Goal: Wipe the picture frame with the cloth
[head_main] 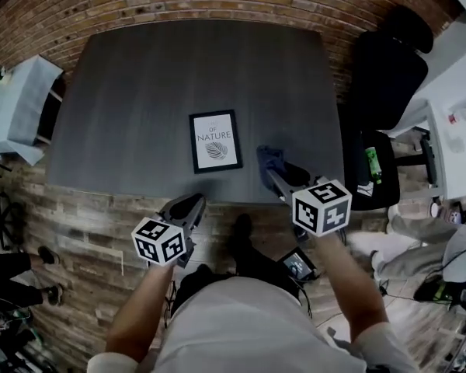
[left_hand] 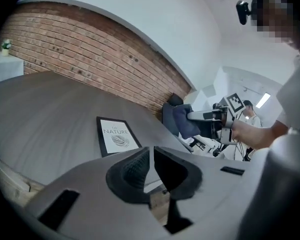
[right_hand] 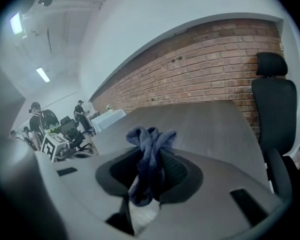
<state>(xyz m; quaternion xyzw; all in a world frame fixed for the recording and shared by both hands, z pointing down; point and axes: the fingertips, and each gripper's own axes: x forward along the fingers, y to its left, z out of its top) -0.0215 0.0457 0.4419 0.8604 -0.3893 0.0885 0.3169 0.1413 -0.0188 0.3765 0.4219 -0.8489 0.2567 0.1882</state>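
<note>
Frame [head_main: 215, 141] flat near table's [head_main: 132, 92] front edge, right gripper [right_hand: 151, 171] clamped on bunched cloth [right_hand: 151, 139] over that edge, left gripper [left_hand: 151, 160] clenched, empty, at the edge.

Head view looks down, gripper views low/near; all 3 share table [head_main: 179, 68].

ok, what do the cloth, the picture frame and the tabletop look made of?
Cloth: soft dark-blue fabric, probably fleece or microfibre; fuzzy bunched folds.
Picture frame: thin matte black border, plastic or painted wood, unclear.
Table: dark grey matte top, likely wood-grain laminate; faint lengthwise streaks.
</note>
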